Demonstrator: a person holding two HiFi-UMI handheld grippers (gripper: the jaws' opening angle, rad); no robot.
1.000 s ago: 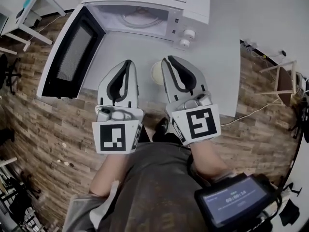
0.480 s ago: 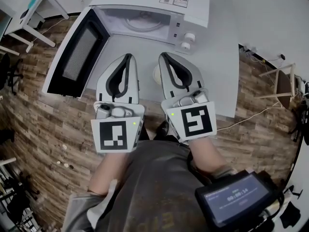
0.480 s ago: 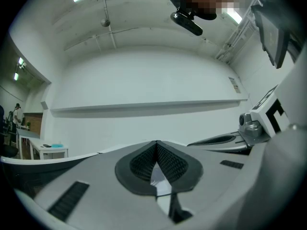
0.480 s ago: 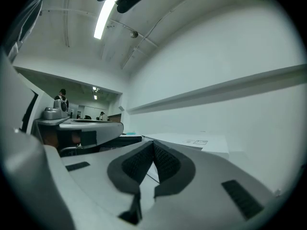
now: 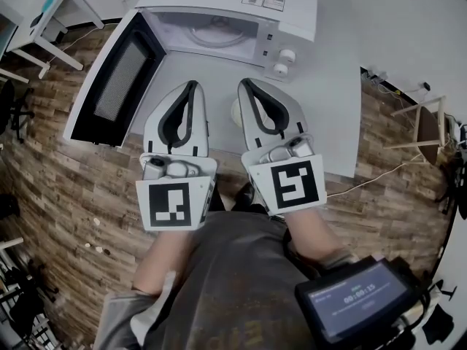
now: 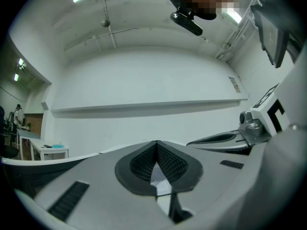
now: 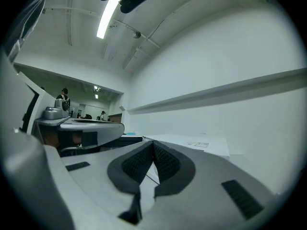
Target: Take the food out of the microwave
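Note:
The white microwave (image 5: 241,2) stands at the back of the white table (image 5: 328,100) with its door (image 5: 117,75) swung open to the left. Only a glass turntable shows in its cavity (image 5: 211,29). A round cream dish (image 5: 235,112) sits on the table in front of the microwave, mostly hidden under my right gripper. My left gripper (image 5: 192,86) (image 6: 156,143) and right gripper (image 5: 244,84) (image 7: 152,143) hover side by side over the table, pointing at the microwave. Both are shut and hold nothing.
The table's front edge runs just below the grippers, with wood floor beyond it. A small white side table (image 5: 44,20) stands at the far left and a wooden stool (image 5: 430,119) at the right. A screen device (image 5: 357,297) hangs at the person's right side.
Both grippers have come up a little and sit slightly closer to the microwave. The right gripper has shifted a bit left over the dish.

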